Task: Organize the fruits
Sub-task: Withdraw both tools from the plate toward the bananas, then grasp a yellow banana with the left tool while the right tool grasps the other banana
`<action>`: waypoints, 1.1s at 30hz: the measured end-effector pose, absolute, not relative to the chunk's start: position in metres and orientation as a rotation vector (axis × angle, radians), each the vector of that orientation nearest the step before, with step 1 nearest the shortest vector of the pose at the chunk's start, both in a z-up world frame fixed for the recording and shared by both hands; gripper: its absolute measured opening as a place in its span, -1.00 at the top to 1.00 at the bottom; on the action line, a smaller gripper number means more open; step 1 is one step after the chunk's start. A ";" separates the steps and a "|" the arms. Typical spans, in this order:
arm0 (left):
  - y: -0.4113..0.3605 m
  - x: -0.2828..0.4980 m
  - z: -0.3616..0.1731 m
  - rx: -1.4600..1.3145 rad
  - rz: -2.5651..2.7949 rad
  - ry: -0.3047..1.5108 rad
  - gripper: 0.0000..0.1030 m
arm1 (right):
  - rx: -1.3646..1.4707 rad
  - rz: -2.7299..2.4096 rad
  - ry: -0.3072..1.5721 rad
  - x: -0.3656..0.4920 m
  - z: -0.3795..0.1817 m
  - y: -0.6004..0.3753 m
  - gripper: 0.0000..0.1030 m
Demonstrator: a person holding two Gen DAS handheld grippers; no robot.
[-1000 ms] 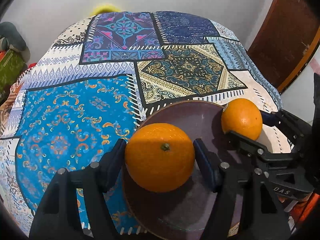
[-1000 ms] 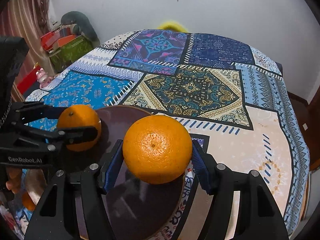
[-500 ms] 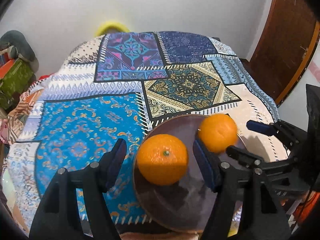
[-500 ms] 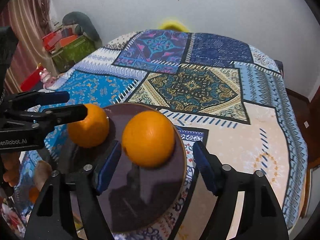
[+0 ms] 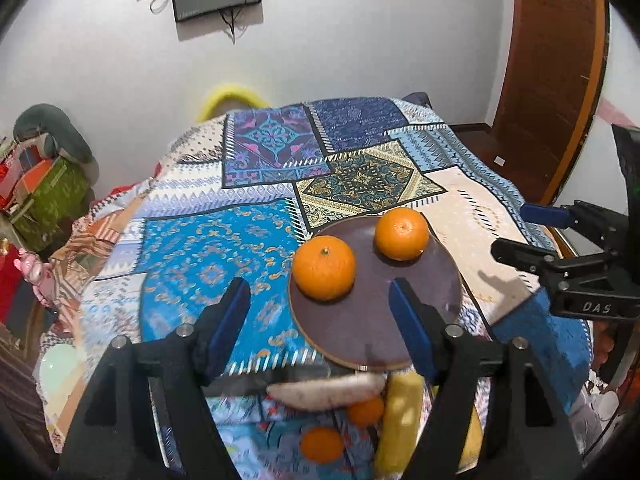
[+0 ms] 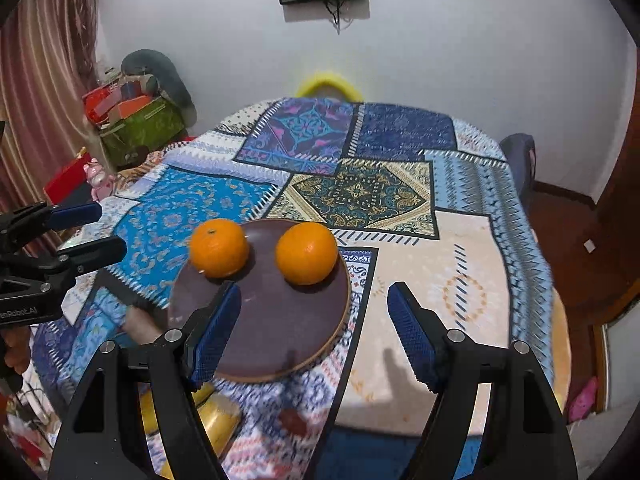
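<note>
Two oranges rest side by side on a dark brown round plate (image 5: 420,312) (image 6: 280,344) near the table's front edge. In the left wrist view they are the left orange (image 5: 323,267) and the right orange (image 5: 401,233); in the right wrist view the left orange (image 6: 219,247) and the right orange (image 6: 306,254). My left gripper (image 5: 320,316) is open and empty, pulled back above the plate's near side. My right gripper (image 6: 314,328) is open and empty, also back from the plate. Each gripper shows at the edge of the other's view.
The table wears a patchwork cloth (image 5: 256,184). Below the front edge lie more oranges (image 5: 322,444), a yellow object (image 5: 400,412) and a pale oblong thing (image 5: 326,390). Green boxes (image 6: 140,128) stand at the left, a wooden door (image 5: 552,80) at the right.
Both grippers opened and let go of their oranges, which now sit on the plate. Both grippers drew back and up, away from the plate.
</note>
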State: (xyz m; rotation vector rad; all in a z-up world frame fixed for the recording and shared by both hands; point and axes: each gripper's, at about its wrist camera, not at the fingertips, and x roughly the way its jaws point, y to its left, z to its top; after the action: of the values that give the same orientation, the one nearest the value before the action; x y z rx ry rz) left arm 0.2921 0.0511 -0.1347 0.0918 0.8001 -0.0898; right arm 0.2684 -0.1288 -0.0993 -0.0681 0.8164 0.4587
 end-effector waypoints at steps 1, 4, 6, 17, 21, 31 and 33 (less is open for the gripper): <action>0.051 0.285 -0.131 0.094 -0.089 0.793 -0.45 | -0.069 0.461 0.809 0.260 -0.094 -0.130 -0.42; 0.054 0.261 -0.123 0.090 -0.096 0.781 -0.52 | -0.072 0.465 0.789 0.239 -0.084 -0.131 -0.42; 0.055 0.245 -0.119 0.095 -0.097 0.774 -0.52 | -0.073 0.468 0.780 0.225 -0.079 -0.130 -0.42; 0.065 0.188 -0.137 0.091 -0.142 0.806 -0.52 | -0.065 0.471 0.784 0.165 -0.083 -0.124 -0.43; 0.066 0.176 -0.162 0.104 -0.157 0.853 -0.52 | -0.078 0.472 0.821 0.153 -0.097 -0.118 -0.43; 0.057 0.177 -0.206 0.010 -0.241 0.947 -0.14 | -0.055 0.490 0.941 0.148 -0.141 -0.105 -0.43; 0.050 0.181 -0.211 0.005 -0.265 0.962 -0.08 | -0.055 0.498 0.962 0.150 -0.148 -0.100 -0.42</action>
State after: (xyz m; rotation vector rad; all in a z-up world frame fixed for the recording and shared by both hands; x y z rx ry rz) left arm 0.1809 0.0504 -0.2105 0.0051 0.9623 -0.2651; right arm 0.1503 -0.1001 -0.1481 -0.0554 0.9615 0.4984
